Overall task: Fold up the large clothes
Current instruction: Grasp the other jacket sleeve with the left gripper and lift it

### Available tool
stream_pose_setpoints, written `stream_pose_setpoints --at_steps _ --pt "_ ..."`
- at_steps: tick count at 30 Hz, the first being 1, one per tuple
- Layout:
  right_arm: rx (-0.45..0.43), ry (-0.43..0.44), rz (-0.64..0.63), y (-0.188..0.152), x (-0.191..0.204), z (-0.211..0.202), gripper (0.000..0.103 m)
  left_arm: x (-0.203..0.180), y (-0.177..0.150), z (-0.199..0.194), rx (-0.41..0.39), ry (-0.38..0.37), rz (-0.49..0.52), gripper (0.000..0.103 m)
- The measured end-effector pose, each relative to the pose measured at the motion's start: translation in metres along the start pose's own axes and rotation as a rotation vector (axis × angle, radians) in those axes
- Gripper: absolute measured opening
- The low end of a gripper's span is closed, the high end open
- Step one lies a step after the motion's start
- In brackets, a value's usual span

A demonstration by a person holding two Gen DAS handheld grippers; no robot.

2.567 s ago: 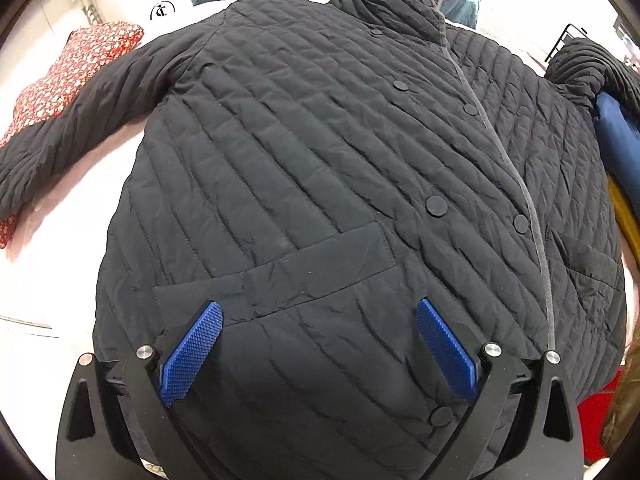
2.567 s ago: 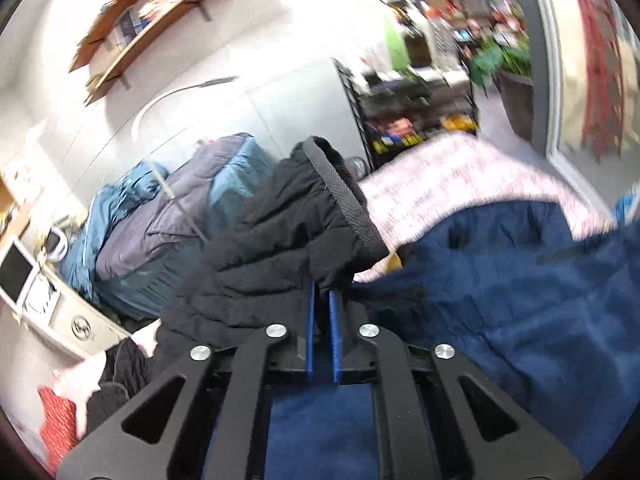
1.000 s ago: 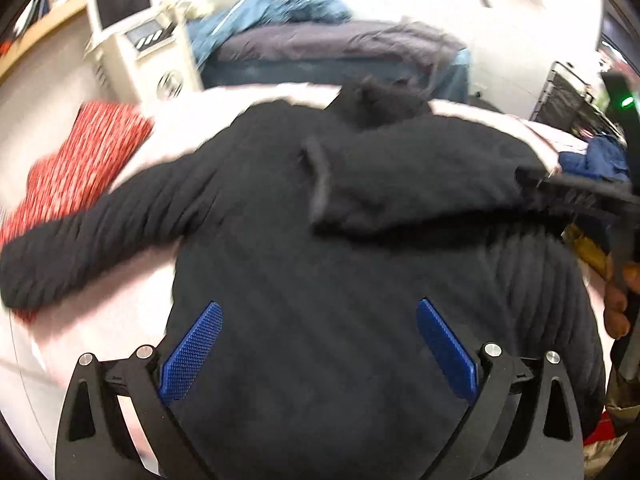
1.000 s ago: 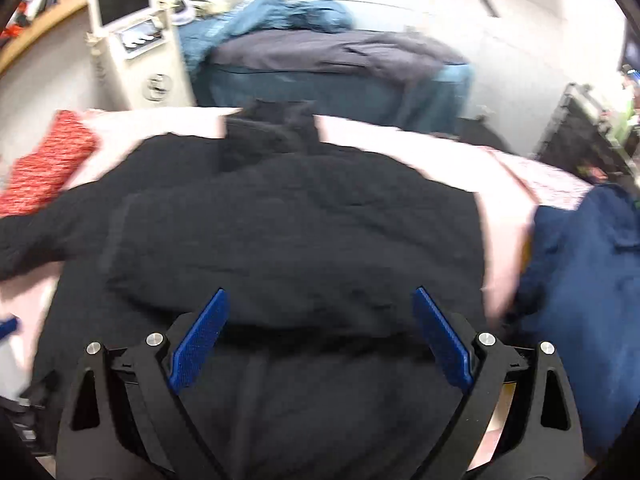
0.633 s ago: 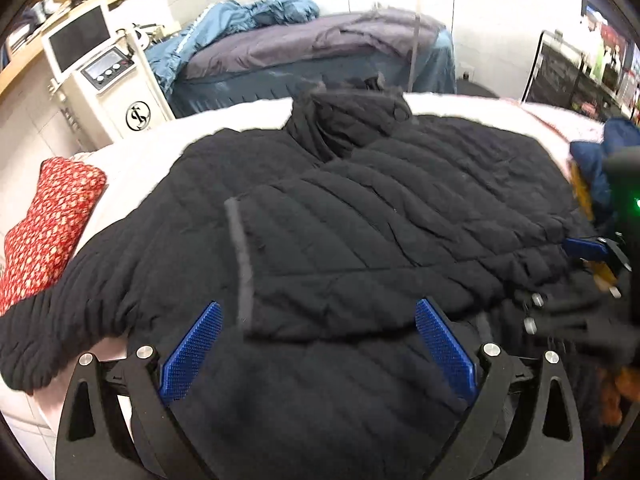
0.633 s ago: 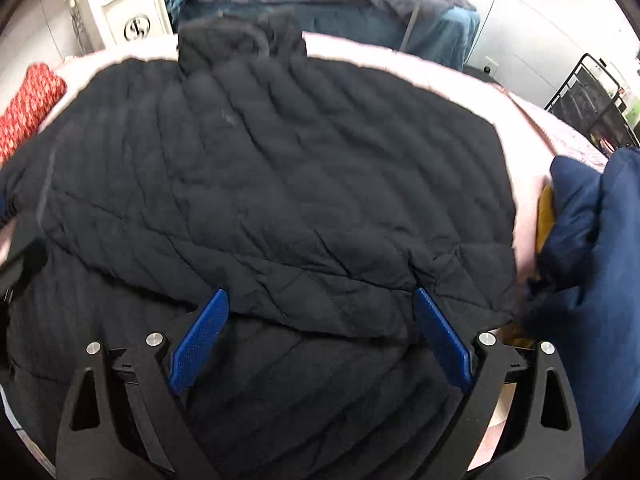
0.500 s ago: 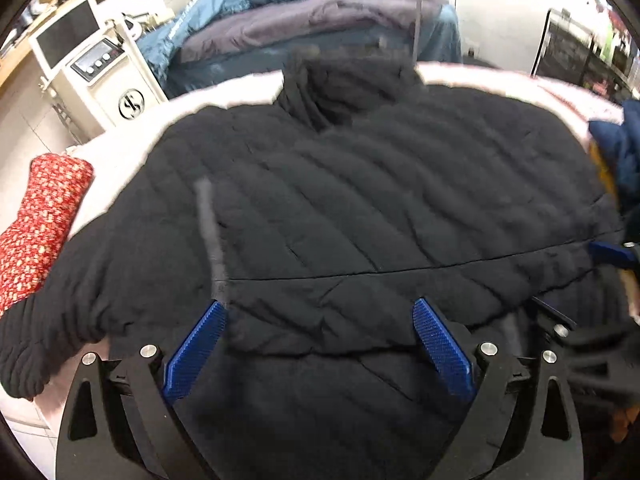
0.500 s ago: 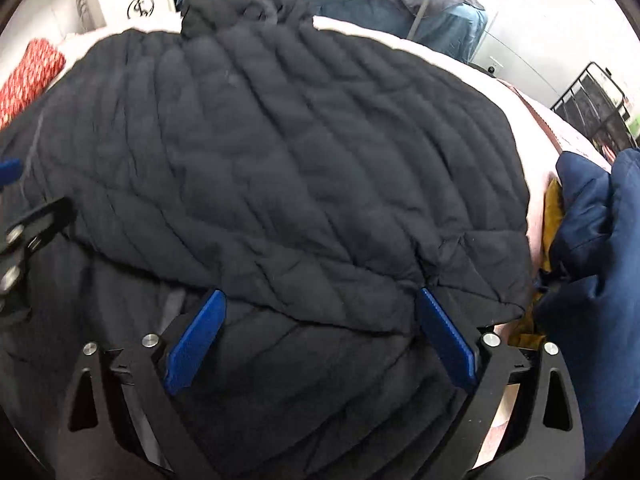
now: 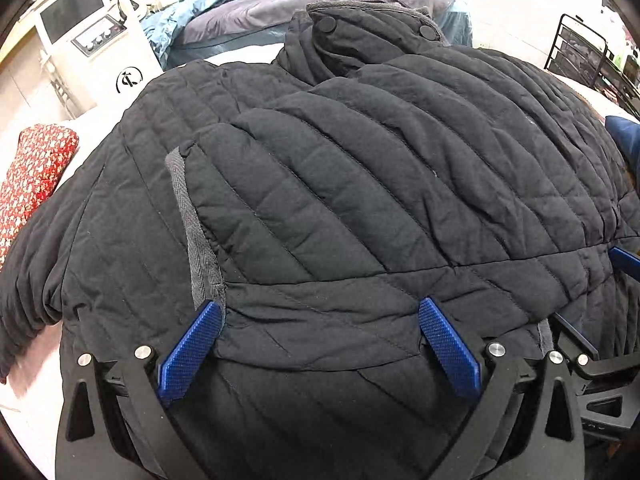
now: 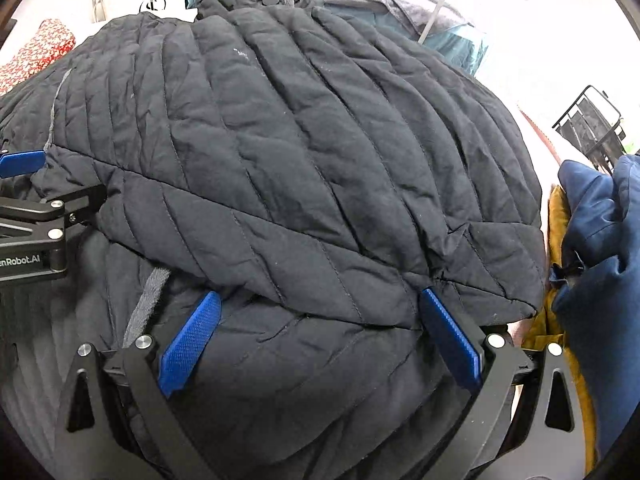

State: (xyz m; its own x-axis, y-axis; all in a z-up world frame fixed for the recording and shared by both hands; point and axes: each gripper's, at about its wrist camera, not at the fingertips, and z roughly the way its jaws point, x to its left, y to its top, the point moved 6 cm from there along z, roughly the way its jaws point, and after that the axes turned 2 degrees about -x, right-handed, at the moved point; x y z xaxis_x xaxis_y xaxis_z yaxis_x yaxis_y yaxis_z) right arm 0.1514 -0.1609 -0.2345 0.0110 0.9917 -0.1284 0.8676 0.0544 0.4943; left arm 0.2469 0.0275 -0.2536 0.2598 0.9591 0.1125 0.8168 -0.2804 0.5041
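Left wrist view first: we see our left gripper point(image 9: 320, 344) with its blue fingers point(image 9: 188, 354) spread wide and pinching nothing, hanging low over the black quilted jacket point(image 9: 360, 184). The jacket lies spread across the pink-covered bed point(image 9: 36, 364), collar point(image 9: 360, 28) at the far end, and one sleeve point(image 9: 400, 216) is laid flat across the chest with its grey-trimmed cuff point(image 9: 192, 232) ending just above our left finger. We judge the sleeve sits there because it was folded inward to narrow the garment. The other sleeve point(image 9: 28, 264) trails off toward the left edge, near a red patterned cloth point(image 9: 32, 176), so that side looks not yet folded. Our other tool shows at the right edge of this view, close beside us. Behind the bed stand a white machine point(image 9: 100, 48) and a heap of grey-blue bedding point(image 9: 280, 0).

Right wrist view next: our right gripper point(image 10: 320, 336) also has its fingers point(image 10: 452, 344) fully apart, with only jacket fabric lying beneath them and nothing clamped. The folded sleeve's lower edge runs just beyond the fingertips, its shoulder end bunching near the right finger. We judge both tools sit side by side along this edge to settle the fold or to take hold for the next one. A navy garment point(image 10: 600, 240) and something mustard-yellow point(image 10: 556, 248) lie just right of the jacket.
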Motion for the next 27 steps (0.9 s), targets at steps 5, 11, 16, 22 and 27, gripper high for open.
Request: stream_pose_setpoints --at_steps 5,11,16,22,27 --pt "-0.073 0.000 0.015 -0.015 0.000 -0.009 0.097 -0.003 -0.005 -0.003 -0.035 0.006 0.001 0.098" --pt "-0.046 -0.006 -0.001 -0.016 0.000 -0.012 0.097 0.002 -0.014 -0.031 -0.063 -0.045 -0.039 0.097" --pt "-0.089 0.079 0.049 -0.019 0.003 -0.055 0.097 0.045 -0.030 -0.088 -0.177 -0.107 -0.129 0.097" --pt "-0.047 0.224 -0.064 -0.061 0.045 -0.101 0.097 0.178 -0.080 -0.125 -0.178 0.044 -0.374 0.096" --pt "0.012 0.271 -0.123 -0.103 0.074 -0.118 0.097 0.327 -0.149 -0.160 -0.162 0.301 -0.678 0.094"
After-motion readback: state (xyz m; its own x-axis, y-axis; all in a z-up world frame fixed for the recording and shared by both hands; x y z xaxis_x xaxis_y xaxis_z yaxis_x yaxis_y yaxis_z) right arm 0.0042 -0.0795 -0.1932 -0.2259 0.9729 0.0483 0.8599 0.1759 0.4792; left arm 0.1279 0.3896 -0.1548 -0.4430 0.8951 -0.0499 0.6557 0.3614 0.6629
